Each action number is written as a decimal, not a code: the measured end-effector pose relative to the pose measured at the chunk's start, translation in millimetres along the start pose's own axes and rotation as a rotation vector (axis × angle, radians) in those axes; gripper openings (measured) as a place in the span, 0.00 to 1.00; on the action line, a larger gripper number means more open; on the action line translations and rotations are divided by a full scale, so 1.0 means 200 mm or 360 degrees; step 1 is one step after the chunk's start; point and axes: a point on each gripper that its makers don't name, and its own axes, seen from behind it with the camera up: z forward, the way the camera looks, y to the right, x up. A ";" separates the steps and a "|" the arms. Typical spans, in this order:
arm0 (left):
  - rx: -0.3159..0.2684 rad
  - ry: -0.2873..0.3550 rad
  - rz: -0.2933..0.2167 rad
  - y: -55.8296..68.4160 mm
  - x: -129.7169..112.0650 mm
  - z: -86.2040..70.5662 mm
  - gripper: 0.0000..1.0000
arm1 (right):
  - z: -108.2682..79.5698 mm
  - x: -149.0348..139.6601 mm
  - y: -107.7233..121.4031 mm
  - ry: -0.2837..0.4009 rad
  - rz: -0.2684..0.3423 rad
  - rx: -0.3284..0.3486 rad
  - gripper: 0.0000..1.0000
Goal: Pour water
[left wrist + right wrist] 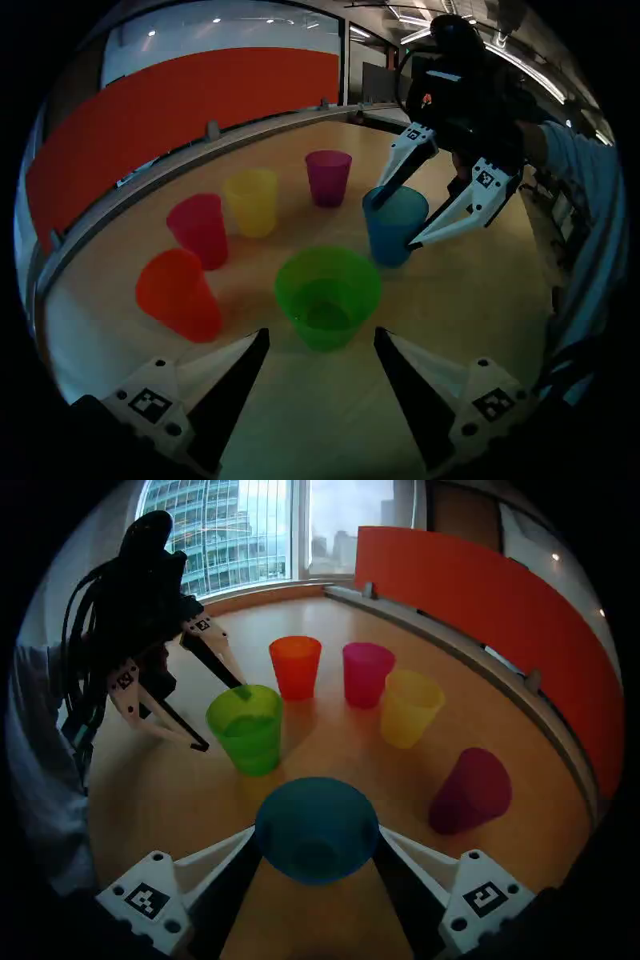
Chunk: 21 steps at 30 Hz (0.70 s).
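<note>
Right tool (318, 830) pinched the blue cup (316, 844); left tool (320, 331) was spread around the green cup (328, 292); best was lifting slowly, tipping gently

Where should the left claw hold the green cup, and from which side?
Across the upper wall of the green cup, just under its rim, coming level from the near side, where the left claw faces it open. It stands upright and narrows downward.

Blue cup (317, 832), green cup (328, 296), upright
</note>
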 end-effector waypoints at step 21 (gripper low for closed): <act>0.0038 0.0010 -0.0012 0.00 -0.03 -0.06 0.98 | -0.03 -0.07 0.01 -0.0013 0.0030 -0.0045 0.99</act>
